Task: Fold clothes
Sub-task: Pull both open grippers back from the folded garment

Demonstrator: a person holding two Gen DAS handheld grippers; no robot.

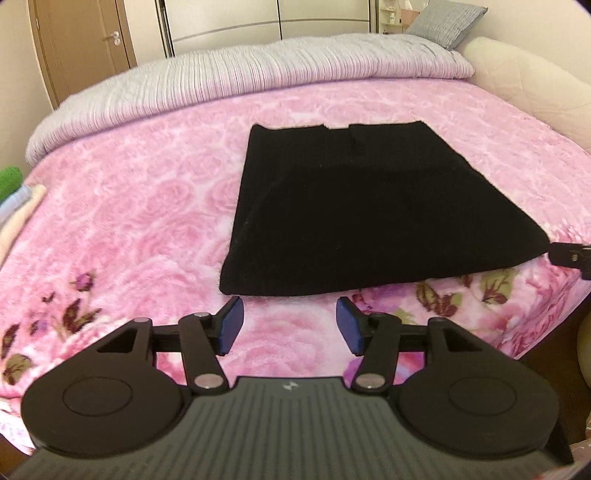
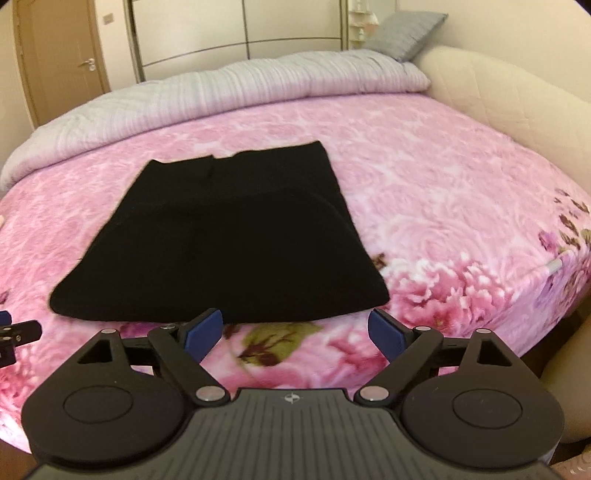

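1. My left gripper point(image 1: 290, 325) hangs above the near edge of the bed point(image 1: 147, 206); its jaws stand spread, blue pads point(image 1: 232, 325) facing each other with only the pink blanket point(image 1: 122, 229) showing between them; nothing is pinched.
2. My right gripper point(image 2: 295, 334) hangs likewise over the near edge; its jaws stand spread wider, pads point(image 2: 202, 335) well apart, nothing between them but flowered blanket point(image 2: 424, 206).
3. The black garment point(image 1: 354, 218) lies folded flat on the blanket, a rough rectangle, its near edge just beyond both sets of pads and touching neither; a fold line runs across its far part, and a layer edge curves over its middle in the right view point(image 2: 221, 243).
4. From the left camera the tip of my right gripper point(image 1: 570, 256) shows at the garment's right corner; from the right camera the tip of my left gripper point(image 2: 18, 332) shows near its left corner.
5. A grey quilt point(image 1: 221, 81) lies rolled along the bed's far side; a grey pillow point(image 1: 448, 22) stands behind it; a cream headboard point(image 2: 509, 92) curves at right.
6. A stack of folded cloths point(image 1: 16, 195), green on top, sits at the left edge; a door point(image 2: 70, 62) and wardrobe point(image 2: 236, 33) stand beyond.
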